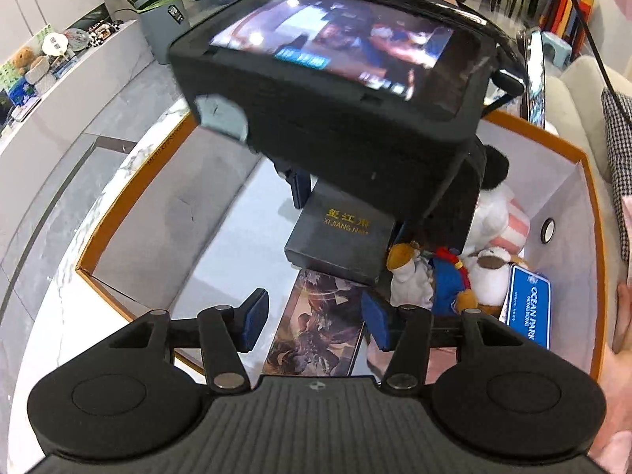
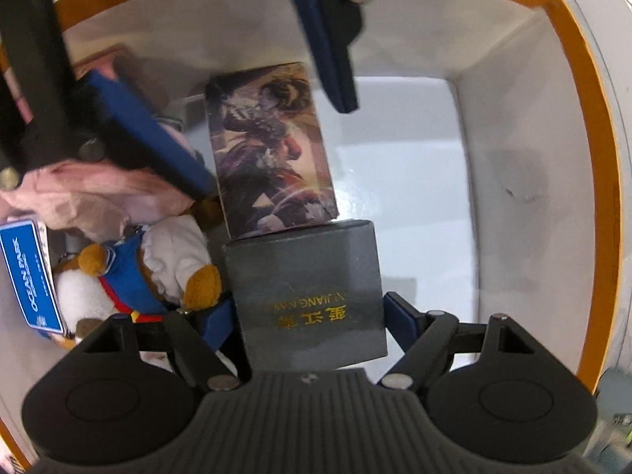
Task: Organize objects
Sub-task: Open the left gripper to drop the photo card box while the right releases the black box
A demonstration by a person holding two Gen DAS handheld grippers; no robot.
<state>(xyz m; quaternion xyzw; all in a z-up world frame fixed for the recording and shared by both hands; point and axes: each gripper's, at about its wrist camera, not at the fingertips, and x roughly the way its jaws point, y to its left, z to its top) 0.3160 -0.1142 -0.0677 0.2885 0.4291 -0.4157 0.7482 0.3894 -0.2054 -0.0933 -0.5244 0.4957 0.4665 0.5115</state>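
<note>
A dark grey box with gold lettering (image 2: pixel 304 276) hangs low inside the white, orange-rimmed storage box (image 2: pixel 513 158), and my right gripper (image 2: pixel 310 316) is shut on its two sides. In the left wrist view that gripper (image 1: pixel 347 217) points straight down with the grey box (image 1: pixel 339 237) under its camera housing. An illustrated flat box (image 2: pixel 272 150) lies on the storage box floor beside the grey one. My left gripper (image 1: pixel 316 318) is open above it (image 1: pixel 316 328), its blue pads (image 2: pixel 328 51) on either side and clear of it.
Plush toys (image 2: pixel 158 272) and a blue Ocean Park plate (image 2: pixel 29 272) fill one end of the storage box, with pink fabric (image 2: pixel 98 193) beside them. A hand (image 1: pixel 620 328) rests at the orange rim (image 1: pixel 592 197). Bare floor (image 2: pixel 414 177) shows past the grey box.
</note>
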